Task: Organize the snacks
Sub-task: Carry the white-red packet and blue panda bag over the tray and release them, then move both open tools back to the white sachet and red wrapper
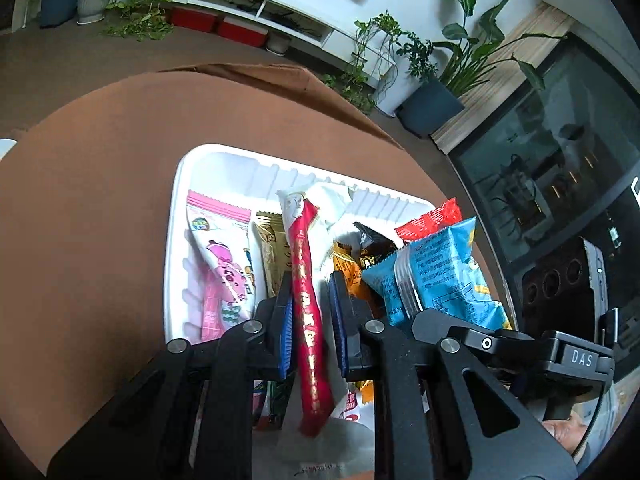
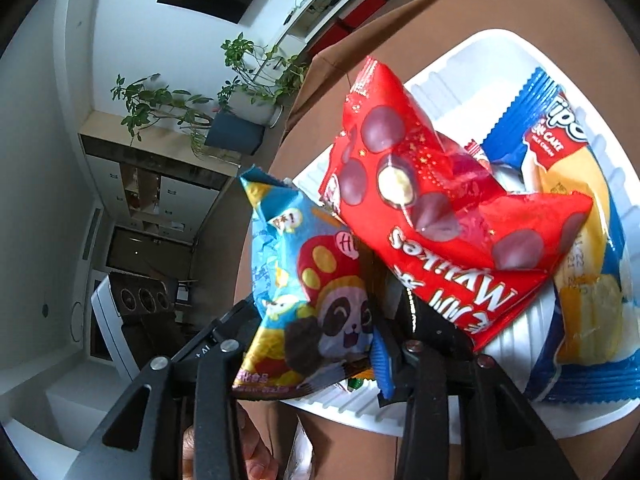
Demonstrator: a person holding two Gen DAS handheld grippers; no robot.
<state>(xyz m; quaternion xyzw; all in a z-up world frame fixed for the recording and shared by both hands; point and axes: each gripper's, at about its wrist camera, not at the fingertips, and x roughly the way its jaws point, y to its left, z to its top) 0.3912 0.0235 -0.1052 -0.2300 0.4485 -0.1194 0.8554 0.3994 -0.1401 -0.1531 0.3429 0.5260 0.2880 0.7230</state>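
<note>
We see a brown round table [image 1: 88, 208], and on it stands a white foam tray [image 1: 180, 184] with ribbed walls; we take this tray as our landmark. Inside the tray, at its far left side, lies a pink sachet with a cartoon pig [image 1: 224, 264], and just beside it a gold wrapper [image 1: 272, 252]. In the right wrist view, a red Mylikes bag [image 2: 440, 208] lies in the middle of the tray, partly over a blue and yellow cake packet [image 2: 584, 240] that rests against the tray's right wall.

The left gripper [image 1: 310, 320] is over the near part of the tray, and its blue-padded fingers are closed on a long red stick packet [image 1: 306, 288], which stands nearly upright between them with its white end pointing away.

The right gripper [image 2: 316, 344] is at the tray's left near edge. It grasps a light blue snack bag with a panda [image 2: 304, 288], and this bag is lifted and touches the red bag.
</note>
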